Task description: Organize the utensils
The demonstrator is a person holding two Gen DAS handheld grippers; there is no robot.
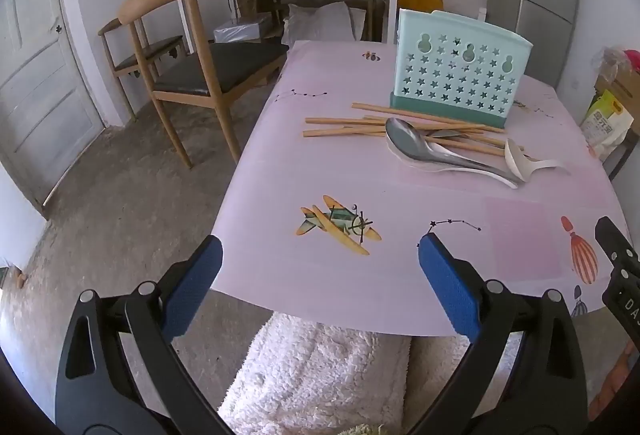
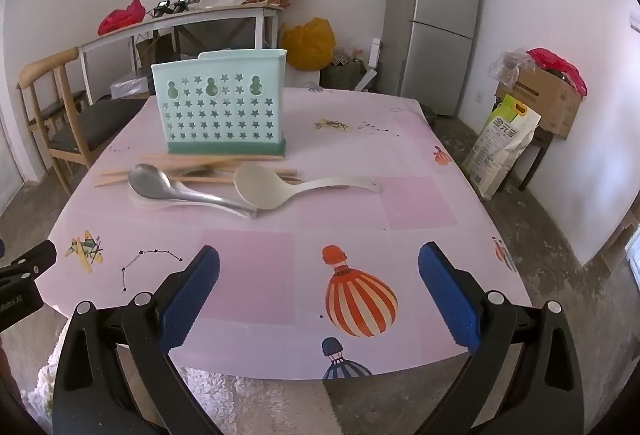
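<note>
Left gripper (image 1: 320, 255): jaws wide apart, nothing between them, hanging over the near edge of the table (image 1: 280, 163), over the printed seaplane.
Right gripper (image 2: 319, 261): jaws spread wide, empty, above the near edge over a striped balloon print.
Utensil holder (image 2: 220, 111): pale mint with star cut-outs and a dark green base, upright toward the far edge.
Chopsticks (image 2: 224, 160): wooden, scattered flat just in front of the holder's base, some touching it.
Metal spoon (image 2: 150, 177): lying across the chopsticks, bowl toward the left edge, on top of a white spoon barely showing beneath.
White ladle (image 2: 256, 187): bowl touching the metal spoon's handle, its own handle pointing to the right edge.
Writing: a bag (image 2: 502, 143) on the floor by the right edge carries large characters, too small to read surely.
Surroundings: wooden chair (image 1: 188, 63) at the left edge, grey fridge (image 2: 436, 15) behind, cluttered side table (image 2: 192, 19).
</note>
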